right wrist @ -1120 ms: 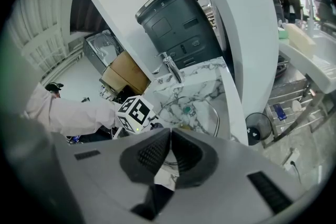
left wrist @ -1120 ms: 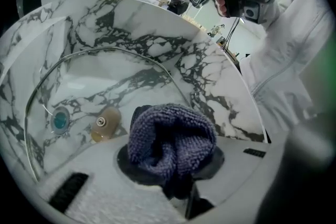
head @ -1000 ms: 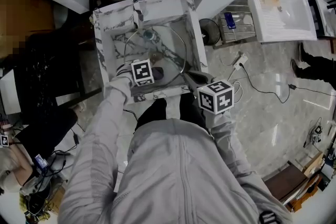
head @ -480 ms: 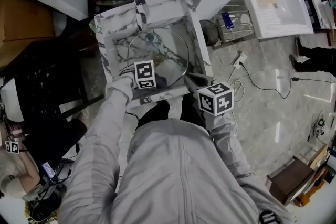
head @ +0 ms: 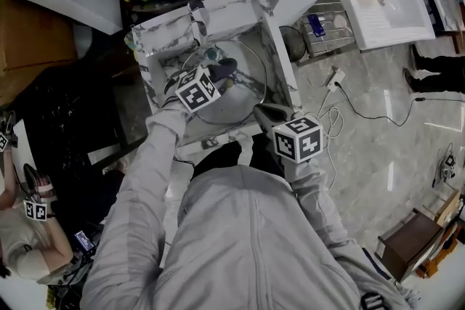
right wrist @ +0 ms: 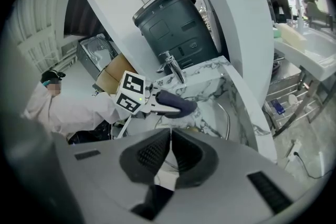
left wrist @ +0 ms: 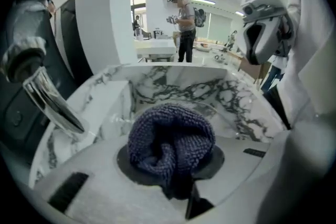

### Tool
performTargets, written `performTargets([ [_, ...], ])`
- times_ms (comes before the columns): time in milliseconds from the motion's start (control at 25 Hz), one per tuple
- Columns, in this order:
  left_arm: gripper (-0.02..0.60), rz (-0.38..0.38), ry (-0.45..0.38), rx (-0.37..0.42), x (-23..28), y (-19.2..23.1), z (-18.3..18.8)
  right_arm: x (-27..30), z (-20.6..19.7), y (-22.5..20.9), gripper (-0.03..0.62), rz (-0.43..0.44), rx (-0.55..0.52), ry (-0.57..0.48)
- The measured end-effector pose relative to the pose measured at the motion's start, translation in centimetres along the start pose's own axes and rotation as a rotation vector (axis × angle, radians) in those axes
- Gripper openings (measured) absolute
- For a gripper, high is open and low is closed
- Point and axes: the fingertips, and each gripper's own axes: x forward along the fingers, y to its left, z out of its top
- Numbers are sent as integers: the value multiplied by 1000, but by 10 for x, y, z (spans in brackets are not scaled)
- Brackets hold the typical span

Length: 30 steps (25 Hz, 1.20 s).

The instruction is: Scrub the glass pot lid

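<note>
Marble sink (head: pixel 282 62) with the glass pot lid (head: pixel 236 104) lying in its basin. The left gripper (left wrist: pixel 170 168) is clamped on a bunched dark blue cloth (left wrist: pixel 170 136) over the lid's far side, though contact cannot be confirmed. The right gripper (right wrist: pixel 170 157), jaws pressed together on nothing, sits at the lid's near rim. Scrubbing appears to be under way, but how much of the glass is already clean cannot be judged.
</note>
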Motion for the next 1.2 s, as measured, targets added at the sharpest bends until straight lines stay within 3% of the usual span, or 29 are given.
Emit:
performTargets([
  [200, 89, 235, 66, 117, 2, 49, -10, 8, 1, -2, 34, 1, 9, 5],
  [440, 89, 397, 95, 272, 8, 75, -14, 14, 7, -6, 34, -8, 17, 1],
  [600, 89, 462, 115, 326, 17, 87, -15, 10, 5, -11, 34, -22, 21, -2],
  [800, 89, 429, 177, 292, 38, 94, -34, 10, -3, -21, 34, -47, 25, 5],
  [960, 89, 321, 200, 220, 55, 79, -49, 11, -9, -21, 34, -53, 30, 2],
  [1200, 89, 200, 259, 206, 62, 56, -66, 14, -10, -13, 34, -45, 35, -5],
])
